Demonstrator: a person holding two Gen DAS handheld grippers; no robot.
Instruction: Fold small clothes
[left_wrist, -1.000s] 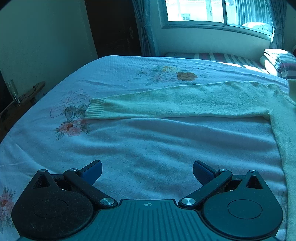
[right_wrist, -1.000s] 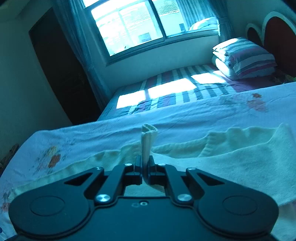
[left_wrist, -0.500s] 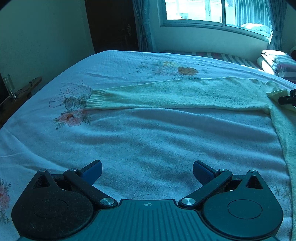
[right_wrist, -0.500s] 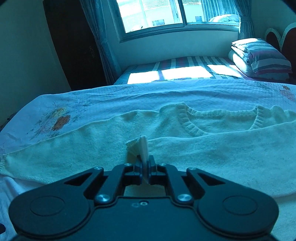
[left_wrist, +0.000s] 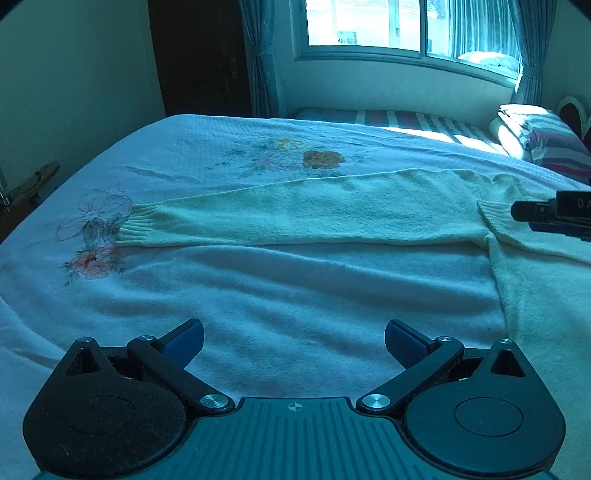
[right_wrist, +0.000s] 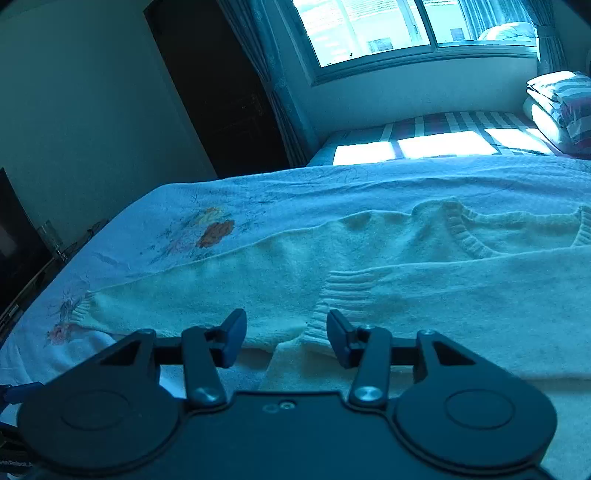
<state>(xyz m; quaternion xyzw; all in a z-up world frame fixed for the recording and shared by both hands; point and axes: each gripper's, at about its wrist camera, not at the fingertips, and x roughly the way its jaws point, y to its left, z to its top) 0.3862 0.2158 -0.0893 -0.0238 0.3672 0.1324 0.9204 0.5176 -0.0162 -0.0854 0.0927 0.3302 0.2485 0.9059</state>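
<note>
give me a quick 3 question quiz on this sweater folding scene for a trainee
1. True or false: the right gripper is clamped on the folded sleeve's cuff.
2. Which sleeve still lies stretched out flat across the bed: A, the one ending by the flower print, or B, the one laid across the sweater?
3. What sits between the left gripper's fingers?

Key: 1 false, its jaws have just opened and the cuff lies free. 2 A. 3 nothing, only bare bedcover.

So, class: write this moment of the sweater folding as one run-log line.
stage: one sleeve folded across sweater | right gripper: jaws just opened, folded cuff released | left gripper: open, empty | other sleeve: outstretched on bed
</note>
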